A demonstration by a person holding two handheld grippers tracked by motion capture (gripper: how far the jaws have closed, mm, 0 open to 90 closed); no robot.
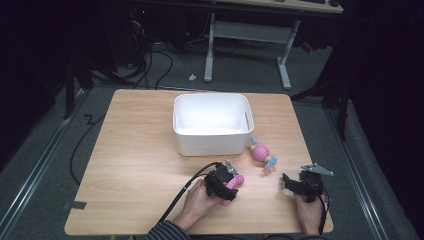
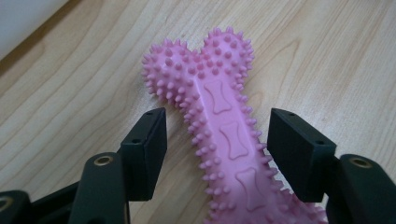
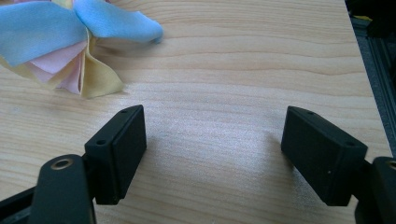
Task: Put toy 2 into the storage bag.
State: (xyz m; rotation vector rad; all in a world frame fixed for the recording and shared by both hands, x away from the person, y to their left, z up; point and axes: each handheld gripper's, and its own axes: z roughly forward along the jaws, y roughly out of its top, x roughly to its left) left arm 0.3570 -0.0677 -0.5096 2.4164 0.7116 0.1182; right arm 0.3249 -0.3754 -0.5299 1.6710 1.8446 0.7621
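Observation:
A pink spiky bone-shaped toy (image 2: pixel 224 116) lies flat on the wooden table (image 1: pixel 135 160). My left gripper (image 2: pixel 217 144) straddles its shaft, one jaw on each side; a gap shows at the left pad and the right pad sits close to the spikes, so it is open. In the high view the toy (image 1: pixel 236 184) pokes out under the left gripper (image 1: pixel 226 182) near the front edge. My right gripper (image 3: pixel 212 149) stands open over bare wood, seen at the front right (image 1: pixel 287 181).
A white plastic bin (image 1: pixel 212 97) stands at the table's middle back. A pink candy-shaped toy (image 1: pixel 261 153) with blue, yellow and pink cloth tails (image 3: pixel 70 32) lies between the bin and the right gripper. The table's right edge is close to the right hand.

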